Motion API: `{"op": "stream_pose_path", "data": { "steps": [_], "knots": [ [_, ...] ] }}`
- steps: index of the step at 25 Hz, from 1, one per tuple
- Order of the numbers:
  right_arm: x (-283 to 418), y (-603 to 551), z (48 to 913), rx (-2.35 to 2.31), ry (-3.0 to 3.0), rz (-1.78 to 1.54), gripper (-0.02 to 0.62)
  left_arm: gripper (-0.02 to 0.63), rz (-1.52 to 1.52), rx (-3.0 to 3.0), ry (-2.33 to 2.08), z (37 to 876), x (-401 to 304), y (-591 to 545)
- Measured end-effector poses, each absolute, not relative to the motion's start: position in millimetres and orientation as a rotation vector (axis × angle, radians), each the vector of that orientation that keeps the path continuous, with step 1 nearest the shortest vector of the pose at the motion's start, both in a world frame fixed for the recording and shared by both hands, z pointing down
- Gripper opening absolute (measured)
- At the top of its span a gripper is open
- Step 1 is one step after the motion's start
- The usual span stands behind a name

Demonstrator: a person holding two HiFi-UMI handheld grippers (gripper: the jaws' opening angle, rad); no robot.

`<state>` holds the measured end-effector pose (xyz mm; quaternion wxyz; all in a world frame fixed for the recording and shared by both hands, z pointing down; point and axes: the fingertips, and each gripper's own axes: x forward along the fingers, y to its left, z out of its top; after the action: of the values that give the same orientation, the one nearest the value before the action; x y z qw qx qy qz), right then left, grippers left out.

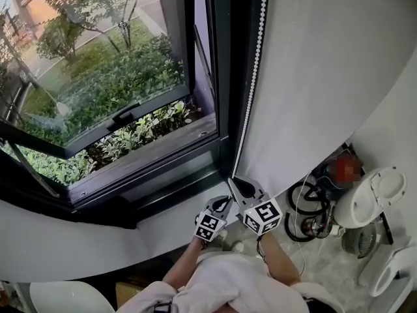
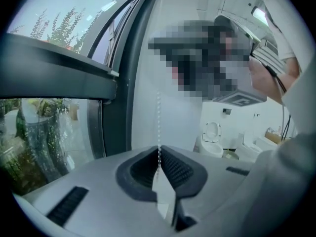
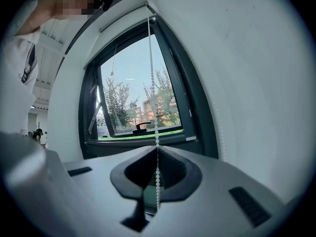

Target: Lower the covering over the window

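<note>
Together, left tool [image 2: 159, 163], right tool [image 3: 157, 154] pinching bead chain [image 1: 250, 90], window [image 1: 117, 90] ajar.

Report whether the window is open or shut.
Open. The window sash stands tilted outward from its frame, and shrubs show through the gap beneath it.

Left tool [image 2: 159, 163] — jaws tight on bead chain [image 2: 158, 118], beside window frame [image 2: 117, 113]

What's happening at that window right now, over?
Left gripper and right gripper jaws shut on bead chain. Window uncovered, sash open outward. Nothing blocking chain.
</note>
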<state>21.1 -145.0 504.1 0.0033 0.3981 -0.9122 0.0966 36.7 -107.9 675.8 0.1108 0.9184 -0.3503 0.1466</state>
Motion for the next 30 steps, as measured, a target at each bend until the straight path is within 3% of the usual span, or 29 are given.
{"op": "stream_pose_path", "data": {
  "steps": [2,4,6,17,30],
  "knots": [
    [21.6,-144.4,504.7,1.251,-2.865,0.31,0.0,0.021,0.418,2.684,-1.022,672.1,32.6,-102.7],
    [22.1,-144.4,504.6,1.25,-2.867,0.312,0.0,0.092,0.344,2.67,-1.009,658.4,27.7,-97.4],
    [23.0,-144.9,504.8,1.25,-2.87,0.313,0.0,0.12,0.285,2.665,-1.015,638.8,20.9,-93.8],
    [25.4,-143.2,504.8,1.255,-2.871,0.297,0.0,0.12,0.003,2.858,-1.133,455.9,-3.9,-109.9],
    [20.8,-140.0,505.0,1.247,-2.86,0.285,0.0,0.118,-0.189,3.12,-1.113,290.6,26.4,-144.2]
  ]
}}
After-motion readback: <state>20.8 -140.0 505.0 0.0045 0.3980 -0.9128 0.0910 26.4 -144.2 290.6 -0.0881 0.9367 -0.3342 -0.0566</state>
